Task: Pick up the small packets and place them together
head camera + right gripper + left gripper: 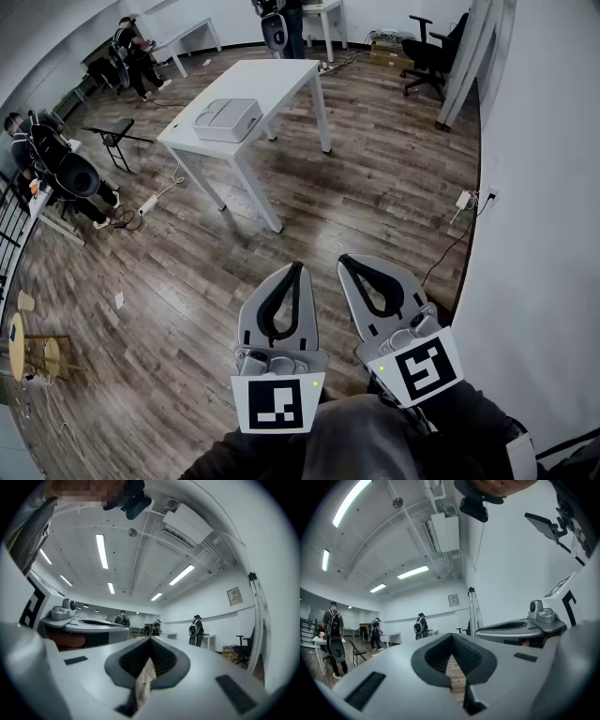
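Both the left gripper [298,269] and right gripper [347,261] sit low in the frame, fingers [251,314] pressed together on nothing. No packets show; perhaps they lie on the desk [272,80] upper left. Approach it, then spread the fingers before reaching.

Your L gripper [298,270] and R gripper [345,262] are held side by side in front of you, both level, pointing fwd. Jaws on each: closed, tips meeting, nothing btwn them.
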